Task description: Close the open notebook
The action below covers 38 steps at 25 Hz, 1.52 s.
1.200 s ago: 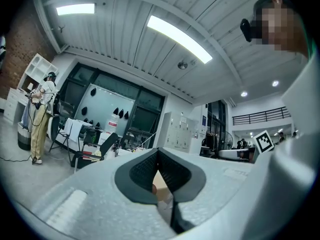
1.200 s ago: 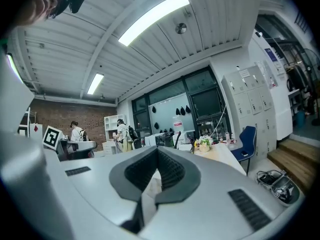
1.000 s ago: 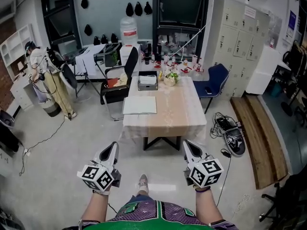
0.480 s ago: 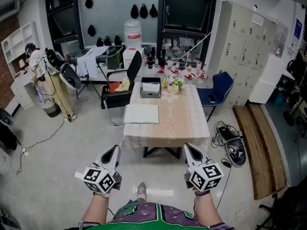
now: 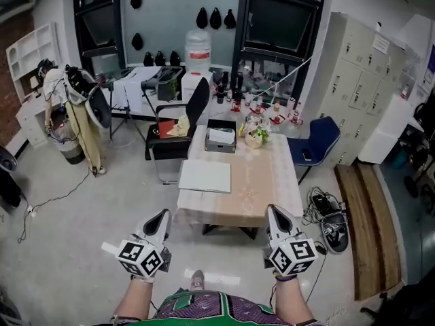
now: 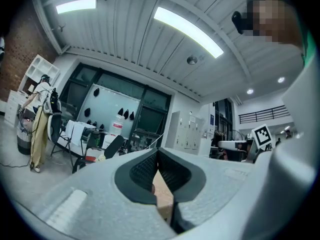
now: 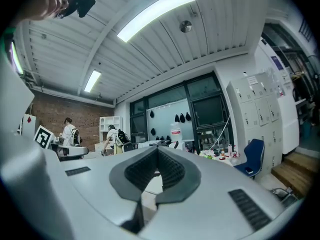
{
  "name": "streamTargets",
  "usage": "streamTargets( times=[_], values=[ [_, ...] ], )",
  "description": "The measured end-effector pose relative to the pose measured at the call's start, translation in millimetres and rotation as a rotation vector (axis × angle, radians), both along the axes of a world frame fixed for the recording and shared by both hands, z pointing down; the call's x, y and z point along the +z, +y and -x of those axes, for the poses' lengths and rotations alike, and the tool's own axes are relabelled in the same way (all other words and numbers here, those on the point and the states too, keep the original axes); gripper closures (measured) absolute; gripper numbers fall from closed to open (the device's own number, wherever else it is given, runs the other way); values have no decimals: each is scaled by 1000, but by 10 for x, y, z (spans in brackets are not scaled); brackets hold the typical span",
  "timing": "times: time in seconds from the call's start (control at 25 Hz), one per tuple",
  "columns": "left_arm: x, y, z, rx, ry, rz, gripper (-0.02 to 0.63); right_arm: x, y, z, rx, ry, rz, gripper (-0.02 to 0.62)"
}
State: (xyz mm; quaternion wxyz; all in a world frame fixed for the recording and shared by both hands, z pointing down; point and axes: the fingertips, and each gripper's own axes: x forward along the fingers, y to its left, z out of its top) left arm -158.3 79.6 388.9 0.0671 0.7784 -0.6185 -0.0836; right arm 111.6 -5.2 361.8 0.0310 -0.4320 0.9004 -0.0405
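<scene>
Both tools are drawing nearer the bench than a second ago, shut and empty.
Left tool (image 5: pixel 162 217) and right tool (image 5: pixel 274 213) are pointing level toward the bench (image 5: pixel 262 178), each with its jaws pressed together on nothing, neither touching its near edge. The open notebook (image 5: pixel 205 176) is lying flat on the bench's left half, well apart from both tools. At the far end a dark box (image 5: pixel 221 149) is holding white paper (image 5: pixel 221 136), and just beside it a small pot (image 5: pixel 255 142) is carrying greenery.
</scene>
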Motion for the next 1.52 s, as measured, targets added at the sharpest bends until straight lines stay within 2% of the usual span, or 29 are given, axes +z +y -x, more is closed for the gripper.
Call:
streamTargets(
  times=[0.28,0.64,0.88,1.08,1.32,1.52],
  values=[
    [-95,-539,280,15,-78,-3,589,-5,-560,334,-10,4,38,594],
    [-133,-1173,653,48,-120,-4,589,-84,-1145,851,-21,20,42,594],
    [-65,-1568,1004,50,-89,6,589,-65,-1490,1193,-27,55,47,594],
    [25,-1886,1219,78,-93,18,589,-54,-1747,1302,9,79,46,594],
    [93,-2100,1304,100,-72,26,589,23,-1925,1306,31,105,65,594],
    [195,-2184,1383,85,-49,40,589,14,-2052,1392,20,116,58,594]
  ],
)
